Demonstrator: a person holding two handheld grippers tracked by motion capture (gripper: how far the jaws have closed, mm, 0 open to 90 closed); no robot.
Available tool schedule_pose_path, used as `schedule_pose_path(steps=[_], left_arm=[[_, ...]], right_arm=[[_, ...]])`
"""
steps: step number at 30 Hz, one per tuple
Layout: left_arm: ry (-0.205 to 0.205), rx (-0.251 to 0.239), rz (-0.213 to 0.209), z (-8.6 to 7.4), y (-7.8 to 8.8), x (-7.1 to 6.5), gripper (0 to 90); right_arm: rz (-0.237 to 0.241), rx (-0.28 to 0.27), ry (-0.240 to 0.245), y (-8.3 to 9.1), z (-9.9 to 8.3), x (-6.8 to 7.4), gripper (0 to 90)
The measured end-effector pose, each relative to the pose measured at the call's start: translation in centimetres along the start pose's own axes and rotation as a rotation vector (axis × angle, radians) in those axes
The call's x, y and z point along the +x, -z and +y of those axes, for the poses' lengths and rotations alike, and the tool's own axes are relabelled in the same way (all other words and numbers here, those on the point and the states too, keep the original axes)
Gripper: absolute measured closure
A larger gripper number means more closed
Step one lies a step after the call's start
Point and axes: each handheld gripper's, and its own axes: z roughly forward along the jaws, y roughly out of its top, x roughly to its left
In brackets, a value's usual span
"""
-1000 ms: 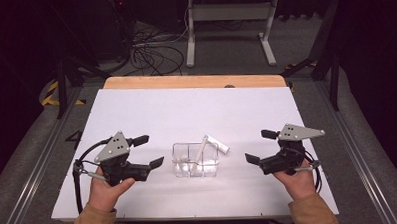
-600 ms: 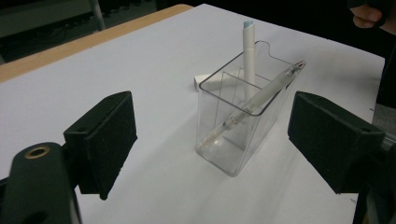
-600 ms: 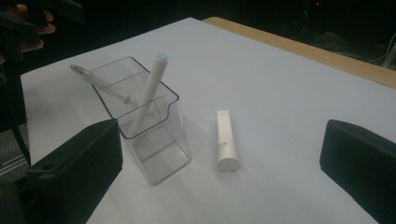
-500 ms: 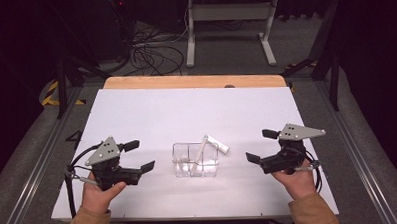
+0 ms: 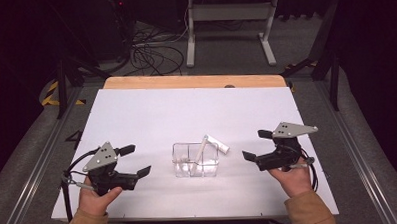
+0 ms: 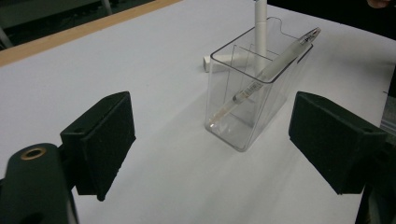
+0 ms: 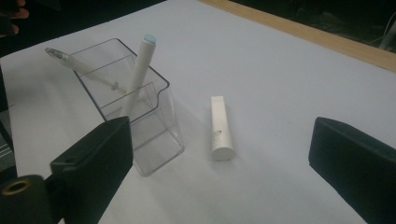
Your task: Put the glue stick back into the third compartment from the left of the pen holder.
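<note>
A clear plastic holder (image 5: 195, 159) (image 6: 252, 98) (image 7: 140, 121) stands upright on the white board, between my two grippers. A white pen (image 5: 202, 144) (image 7: 140, 65) and a clear-barrelled pen (image 6: 271, 65) (image 7: 77, 65) lean inside it. A short white cap (image 5: 219, 144) (image 7: 221, 128) lies flat on the board, just behind and to the right of the holder. My left gripper (image 5: 138, 159) (image 6: 212, 154) is open to the holder's left, apart from it. My right gripper (image 5: 253, 144) (image 7: 229, 172) is open to its right. The right jaws have just been closing a little, with nothing between them.
The white board (image 5: 186, 107) ends at a wooden strip (image 5: 195, 81) on the far side. Beyond it, cables (image 5: 149, 53) and a metal stand (image 5: 228, 21) sit on the dark floor. Open board lies in front of and behind the holder.
My left gripper has drawn back to the left, towards the person and lower, away from the holder. The right hand has stayed in place.
</note>
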Motion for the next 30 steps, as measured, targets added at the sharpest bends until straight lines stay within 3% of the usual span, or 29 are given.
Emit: schedule_pose_path(steps=[3, 22, 30], left_arm=[[0.019, 0.007, -0.010, -0.2, 0.0, 0.2, 15.1], [-0.009, 0.026, 0.033, -0.5, 0.3, 0.0, 14.1], [0.002, 0.025, 0.036, -0.5, 0.4, 0.1, 14.5]], right_arm=[[-0.005, 0.026, -0.007, -0.6, 0.2, -0.1, 9.8], [-0.037, 0.166, 0.007, -5.5, 0.2, -0.8, 13.8], [-0.056, 0.223, 0.028, -7.3, -0.2, -0.8, 18.1]])
